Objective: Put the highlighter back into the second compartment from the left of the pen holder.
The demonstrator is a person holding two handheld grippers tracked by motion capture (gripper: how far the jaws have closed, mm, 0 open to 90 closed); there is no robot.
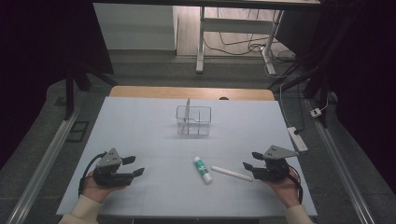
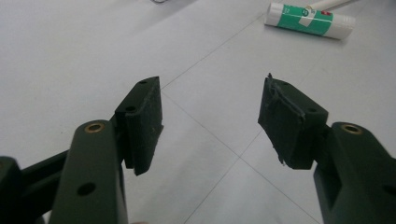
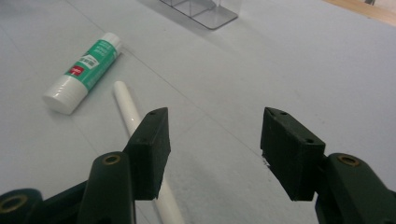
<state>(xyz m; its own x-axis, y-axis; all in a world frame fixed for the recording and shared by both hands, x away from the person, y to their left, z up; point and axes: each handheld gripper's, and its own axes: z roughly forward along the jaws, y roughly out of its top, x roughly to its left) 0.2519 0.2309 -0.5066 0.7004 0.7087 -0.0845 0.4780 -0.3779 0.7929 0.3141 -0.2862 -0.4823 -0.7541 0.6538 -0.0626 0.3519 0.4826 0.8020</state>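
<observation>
- Hovering near the white stick (image 1: 232,173), the right gripper (image 1: 250,167) has its jaws apart and empty; the reach looks like the step in hand.
- Lying flat on the matte white table (image 1: 140,126), the smooth, slim stick sits just beside a green-labelled glue stick (image 1: 202,169).
- Resting well to the left, the left gripper (image 1: 134,165) also stands apart, holding nothing.
- Next, the jaws probably must straddle the stick; the clear plastic organizer (image 1: 193,120) waits beyond.

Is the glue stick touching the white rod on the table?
Apart. In the right gripper view, a strip of bare table separates the glue stick from the white rod; the high view shows the same gap.
</observation>
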